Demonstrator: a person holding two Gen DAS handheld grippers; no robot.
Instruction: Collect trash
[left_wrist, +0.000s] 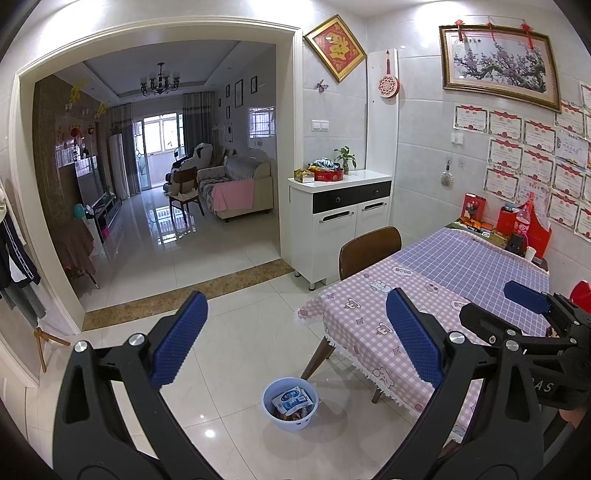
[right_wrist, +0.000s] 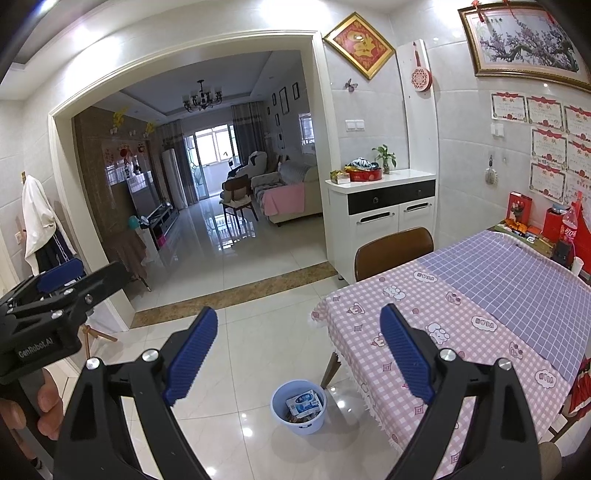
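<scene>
2 tongs, the left tongs (left_wrist: 295, 339) and right tongs (right_wrist: 299, 350), hang with jaws apart and empty above the floor, since the trash (left_wrist: 291, 400) already lies in the blue bin (left_wrist: 271, 415) beside the cloth-covered surface (left_wrist: 369, 317).

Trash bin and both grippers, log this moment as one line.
left gripper: open, empty | right gripper: open, empty | trash bin: on floor by table, holds blue-white wrapper | tabletop near end: bare
</scene>
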